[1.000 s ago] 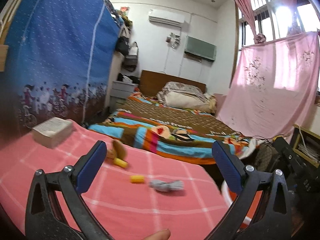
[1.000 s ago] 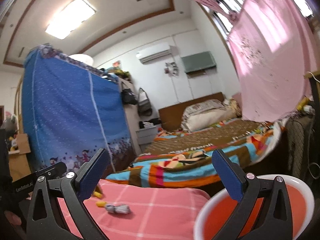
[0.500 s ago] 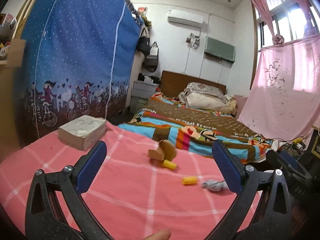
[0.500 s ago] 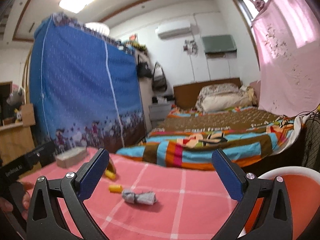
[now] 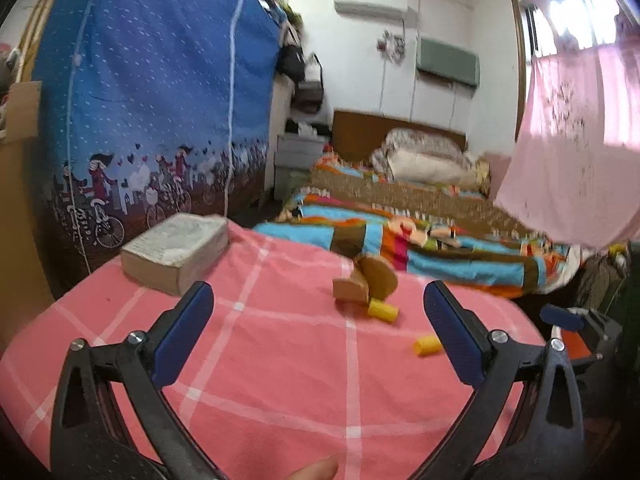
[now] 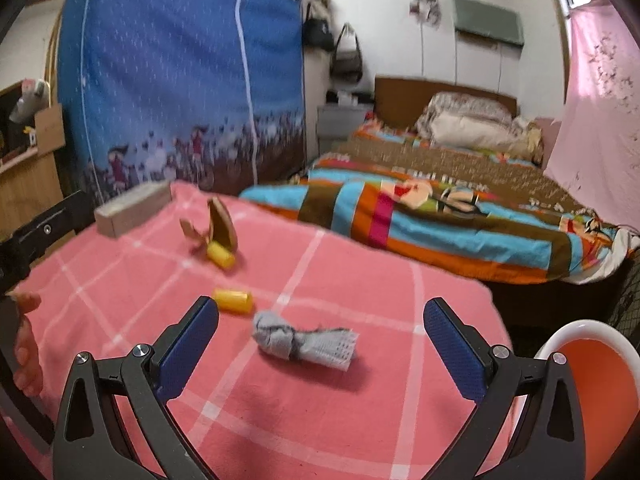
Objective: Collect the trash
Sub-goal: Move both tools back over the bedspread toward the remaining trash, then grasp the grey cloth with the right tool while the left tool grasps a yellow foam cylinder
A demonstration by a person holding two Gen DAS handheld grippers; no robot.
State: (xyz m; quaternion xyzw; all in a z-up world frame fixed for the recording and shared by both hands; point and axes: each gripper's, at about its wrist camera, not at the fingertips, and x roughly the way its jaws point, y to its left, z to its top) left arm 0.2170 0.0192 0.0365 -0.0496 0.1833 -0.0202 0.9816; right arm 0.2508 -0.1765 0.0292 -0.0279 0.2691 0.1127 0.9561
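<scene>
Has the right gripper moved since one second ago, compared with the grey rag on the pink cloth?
Yes. The right gripper has tilted down and come closer: the grey rag now lies between its open fingers.

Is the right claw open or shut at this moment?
Open. The right claw has its blue pads wide apart, holding nothing.

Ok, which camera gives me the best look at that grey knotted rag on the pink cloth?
The right wrist view: the grey knotted rag lies whole and unobstructed on the pink checked cloth, ahead of the open right hand-held gripper, between its fingers. The left wrist view doesn't show it at all; only the yellow pieces and cardboard scrap appear there.
</scene>
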